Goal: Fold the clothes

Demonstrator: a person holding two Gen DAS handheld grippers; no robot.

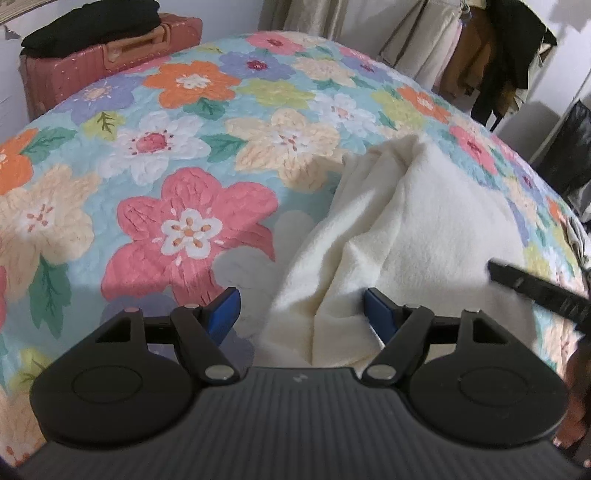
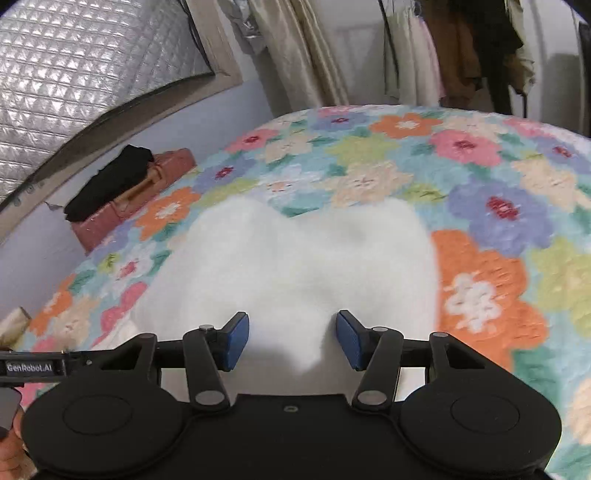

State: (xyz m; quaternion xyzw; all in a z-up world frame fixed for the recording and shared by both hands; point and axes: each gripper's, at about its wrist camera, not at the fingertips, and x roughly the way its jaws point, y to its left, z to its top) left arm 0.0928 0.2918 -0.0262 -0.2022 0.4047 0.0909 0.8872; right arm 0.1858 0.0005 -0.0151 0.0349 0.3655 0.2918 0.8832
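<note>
A cream-white fleecy garment (image 1: 417, 236) lies rumpled on the flowered bedspread (image 1: 177, 155). My left gripper (image 1: 301, 314) is open, its blue pads apart just above the garment's near left edge, holding nothing. In the right wrist view the same garment (image 2: 295, 258) spreads out in front of my right gripper (image 2: 291, 339), which is open over the garment's near edge with nothing between its pads. Part of the right gripper shows at the right edge of the left wrist view (image 1: 539, 291).
A pink suitcase (image 1: 107, 59) with a folded black garment (image 1: 92, 26) on top stands beside the bed at the far left. Hanging clothes (image 1: 480, 48) and curtains line the far wall. A quilted silver panel (image 2: 85, 62) leans at the left.
</note>
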